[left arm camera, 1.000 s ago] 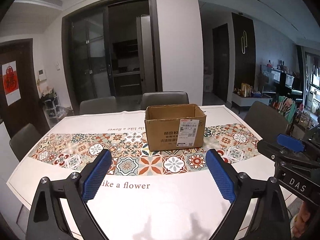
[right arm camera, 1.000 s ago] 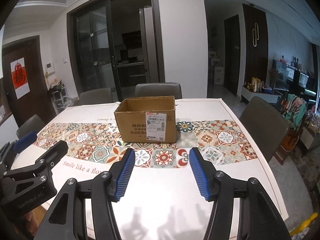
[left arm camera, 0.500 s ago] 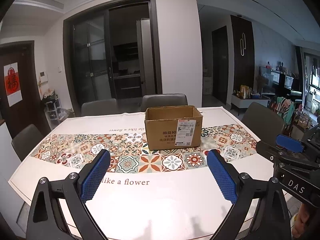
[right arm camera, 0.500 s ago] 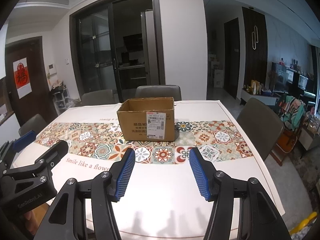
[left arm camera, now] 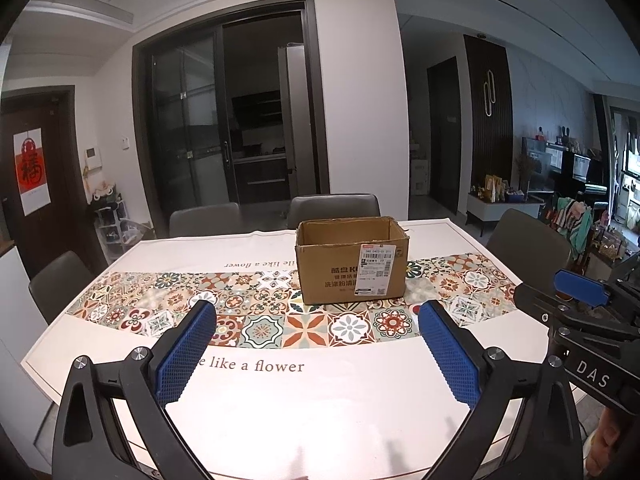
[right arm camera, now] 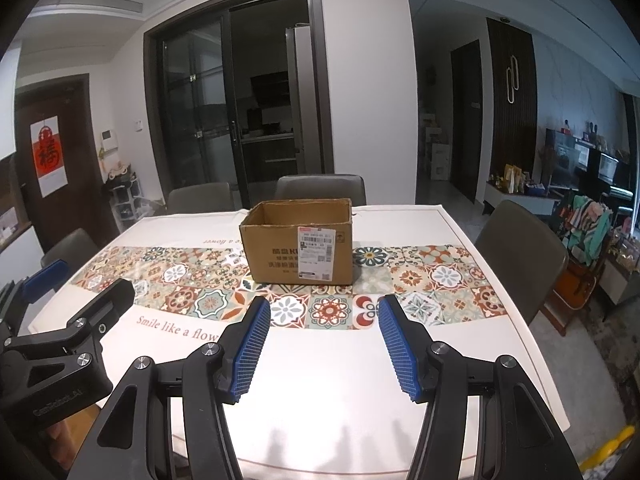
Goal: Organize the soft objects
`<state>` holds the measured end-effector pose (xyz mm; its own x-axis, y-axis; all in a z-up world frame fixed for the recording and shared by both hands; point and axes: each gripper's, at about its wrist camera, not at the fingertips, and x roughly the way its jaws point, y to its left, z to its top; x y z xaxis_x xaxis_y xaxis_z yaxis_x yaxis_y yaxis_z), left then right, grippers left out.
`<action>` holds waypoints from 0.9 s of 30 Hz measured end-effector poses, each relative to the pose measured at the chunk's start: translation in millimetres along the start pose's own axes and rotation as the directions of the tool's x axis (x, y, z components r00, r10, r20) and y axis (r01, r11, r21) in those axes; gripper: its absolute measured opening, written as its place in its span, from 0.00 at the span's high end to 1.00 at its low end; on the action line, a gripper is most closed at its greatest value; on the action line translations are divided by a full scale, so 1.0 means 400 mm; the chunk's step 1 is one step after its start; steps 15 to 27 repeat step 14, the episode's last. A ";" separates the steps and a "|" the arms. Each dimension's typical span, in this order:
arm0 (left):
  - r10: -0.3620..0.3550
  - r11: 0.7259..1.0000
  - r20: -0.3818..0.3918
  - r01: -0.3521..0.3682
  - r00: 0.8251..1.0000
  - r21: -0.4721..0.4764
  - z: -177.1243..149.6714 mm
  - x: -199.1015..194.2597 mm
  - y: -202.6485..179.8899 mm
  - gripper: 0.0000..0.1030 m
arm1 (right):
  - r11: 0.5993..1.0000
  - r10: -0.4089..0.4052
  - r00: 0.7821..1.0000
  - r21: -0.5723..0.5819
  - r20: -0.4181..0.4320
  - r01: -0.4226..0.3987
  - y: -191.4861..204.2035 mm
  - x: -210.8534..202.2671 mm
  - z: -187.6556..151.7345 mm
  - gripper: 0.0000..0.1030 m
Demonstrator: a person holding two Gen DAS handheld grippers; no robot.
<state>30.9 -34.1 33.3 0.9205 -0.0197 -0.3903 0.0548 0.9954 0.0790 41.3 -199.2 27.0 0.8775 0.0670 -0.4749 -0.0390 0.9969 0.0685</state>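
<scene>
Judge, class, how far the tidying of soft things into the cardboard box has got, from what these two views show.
Done: nothing visible; what shows of the open cardboard box interior looks bare, though its floor is hidden. In hand: nothing; left gripper and right gripper both hover over the table, jaws wide apart. Left: everything, and no soft objects appear in either view yet.

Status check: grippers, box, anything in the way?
Left gripper open, empty, above the table. Right gripper open, empty. Cardboard box open-topped, upright on the patterned strip; contents not visible. No soft items in view, path to box clear.
</scene>
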 end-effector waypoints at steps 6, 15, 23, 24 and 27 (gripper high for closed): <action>-0.003 1.000 -0.008 0.003 1.000 -0.001 -0.002 -0.005 -0.002 0.00 | 1.000 -0.004 1.000 0.002 -0.002 0.004 -0.005 -0.005 -0.005 0.44; 0.006 1.000 -0.008 -0.006 1.000 -0.004 -0.001 -0.011 -0.004 0.00 | 1.000 -0.008 1.000 0.000 -0.008 0.008 -0.009 -0.005 -0.009 0.44; 0.006 1.000 -0.008 -0.006 1.000 -0.004 -0.001 -0.011 -0.004 0.00 | 1.000 -0.008 1.000 0.000 -0.008 0.008 -0.009 -0.005 -0.009 0.44; 0.006 1.000 -0.008 -0.006 1.000 -0.004 -0.001 -0.011 -0.004 0.00 | 1.000 -0.008 1.000 0.000 -0.008 0.008 -0.009 -0.005 -0.009 0.44; 0.006 1.000 -0.008 -0.006 1.000 -0.004 -0.001 -0.011 -0.004 0.00 | 1.000 -0.008 1.000 0.000 -0.008 0.008 -0.009 -0.005 -0.009 0.44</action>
